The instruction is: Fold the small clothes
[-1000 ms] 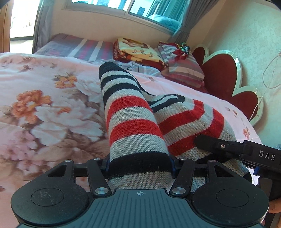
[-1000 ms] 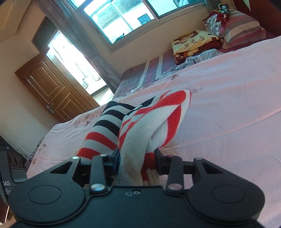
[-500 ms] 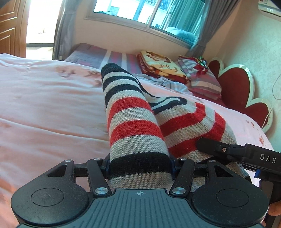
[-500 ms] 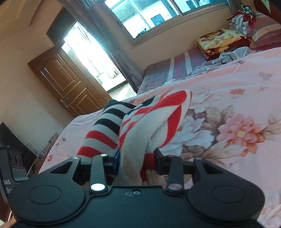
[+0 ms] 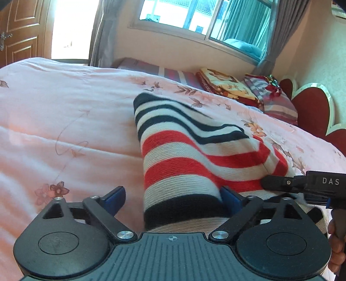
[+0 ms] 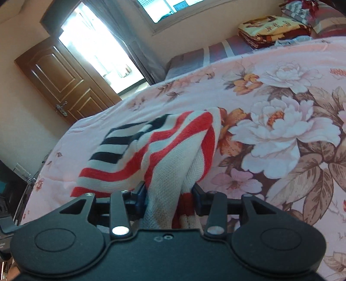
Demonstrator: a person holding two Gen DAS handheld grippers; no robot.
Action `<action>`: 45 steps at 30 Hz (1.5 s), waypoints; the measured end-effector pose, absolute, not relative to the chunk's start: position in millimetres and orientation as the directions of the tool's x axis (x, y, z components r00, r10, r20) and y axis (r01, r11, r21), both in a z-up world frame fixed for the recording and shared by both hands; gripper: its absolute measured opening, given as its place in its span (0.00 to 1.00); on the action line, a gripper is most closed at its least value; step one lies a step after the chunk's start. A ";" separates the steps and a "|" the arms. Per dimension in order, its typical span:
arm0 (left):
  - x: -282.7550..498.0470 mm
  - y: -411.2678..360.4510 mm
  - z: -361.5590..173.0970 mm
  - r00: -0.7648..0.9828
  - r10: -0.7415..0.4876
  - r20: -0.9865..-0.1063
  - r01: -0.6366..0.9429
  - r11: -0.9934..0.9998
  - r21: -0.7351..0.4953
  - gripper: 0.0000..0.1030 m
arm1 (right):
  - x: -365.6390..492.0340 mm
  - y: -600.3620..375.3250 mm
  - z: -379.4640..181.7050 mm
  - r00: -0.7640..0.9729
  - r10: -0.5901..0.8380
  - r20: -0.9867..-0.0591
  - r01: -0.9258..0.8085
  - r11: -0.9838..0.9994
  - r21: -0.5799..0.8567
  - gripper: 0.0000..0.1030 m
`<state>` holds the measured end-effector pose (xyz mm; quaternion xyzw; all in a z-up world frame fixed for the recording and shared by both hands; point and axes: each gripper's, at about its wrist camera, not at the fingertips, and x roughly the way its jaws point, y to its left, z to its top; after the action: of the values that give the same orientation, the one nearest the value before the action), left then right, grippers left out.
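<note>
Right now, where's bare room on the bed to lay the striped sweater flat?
Bare bedspread lies to the picture's left of the sweater, toward the door, and past its far edge toward the window. Crowded: the headboard end with folded blankets and pillows, and the sweater's right side, where the right gripper sits.

sweater (image 5: pixel 190 155) on bed (image 5: pixel 64 129), centre, running toward 12 o'clock | folded blankets (image 5: pixel 225 85) and pillows (image 5: pixel 274 99) at 1 o'clock on bed's far end | headboard (image 5: pixel 313 108) at 2 o'clock | door (image 5: pixel 19 32) at 10 o'clock | window (image 5: pixel 194 19) at 12 o'clock behind bed
</note>
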<state>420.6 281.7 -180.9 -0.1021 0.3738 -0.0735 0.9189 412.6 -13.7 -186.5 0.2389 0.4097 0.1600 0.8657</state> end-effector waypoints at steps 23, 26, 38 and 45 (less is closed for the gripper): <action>343.8 252.6 -176.4 0.676 -0.212 -0.705 0.084 0.974 -0.212 0.91 | 316.7 4.8 -146.9 0.630 0.329 -0.703 -0.158 0.941 0.298 0.10; 349.3 251.4 -187.0 0.641 -0.209 -0.738 0.072 0.974 -0.214 0.91 | 322.3 6.1 -167.8 0.593 0.285 -0.753 -0.130 0.957 0.260 0.11; 347.3 252.2 -181.9 0.609 -0.170 -0.775 0.037 0.982 -0.186 0.92 | 288.1 27.8 -127.8 0.706 0.254 -0.662 -0.127 0.964 0.235 0.24; 348.0 245.3 -180.1 0.590 -0.150 -0.793 0.051 0.988 -0.148 1.00 | 289.0 30.4 -152.2 0.669 0.191 -0.719 -0.037 0.974 0.224 0.23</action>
<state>348.0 245.3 -180.1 -0.0547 0.4493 -0.0564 0.8899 289.0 30.4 -152.2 0.0958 0.4022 0.0626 0.9084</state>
